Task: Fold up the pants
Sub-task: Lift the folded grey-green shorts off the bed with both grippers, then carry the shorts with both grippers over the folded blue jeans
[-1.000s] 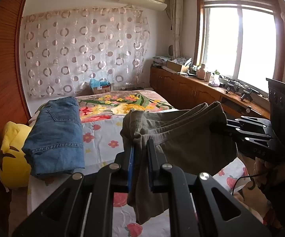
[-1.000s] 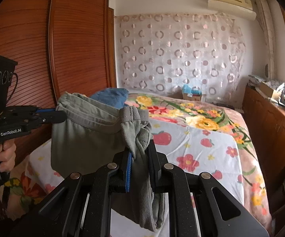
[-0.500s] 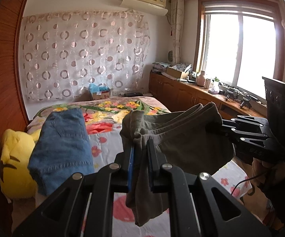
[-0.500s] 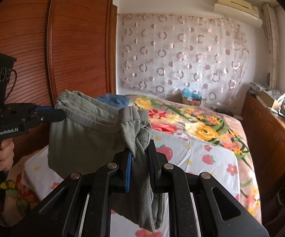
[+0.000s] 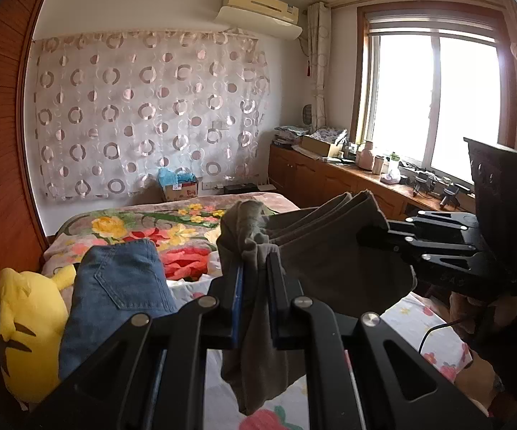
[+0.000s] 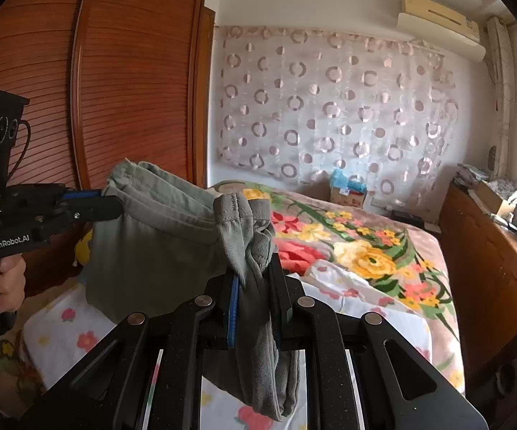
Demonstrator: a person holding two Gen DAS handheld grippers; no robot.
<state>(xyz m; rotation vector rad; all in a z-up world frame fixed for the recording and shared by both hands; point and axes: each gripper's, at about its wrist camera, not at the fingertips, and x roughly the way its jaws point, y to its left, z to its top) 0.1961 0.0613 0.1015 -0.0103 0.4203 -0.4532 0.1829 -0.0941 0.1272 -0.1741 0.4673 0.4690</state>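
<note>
Folded grey-green pants (image 5: 330,261) hang in the air above the bed, stretched between both grippers. My left gripper (image 5: 255,268) is shut on one bunched end, with cloth drooping below its fingers. My right gripper (image 6: 253,268) is shut on the other end (image 6: 247,222), where the waistband shows. In the left wrist view the right gripper (image 5: 369,231) pinches the pants from the right. In the right wrist view the left gripper (image 6: 113,206) pinches the pants (image 6: 158,236) from the left, held by a person's hand (image 6: 6,279).
Folded blue jeans (image 5: 115,297) lie on the flowered bed (image 6: 373,261) beside a yellow plush toy (image 5: 25,322). A wooden wardrobe (image 6: 122,89) stands on the left, a low wooden cabinet (image 5: 330,179) with clutter under the window on the right. A cardboard box (image 5: 179,188) sits at the far wall.
Both grippers moved forward over the bed and rose a little, carrying the pants. The jeans and plush toy now sit lower and closer in the left wrist view. Both grips are unchanged.
</note>
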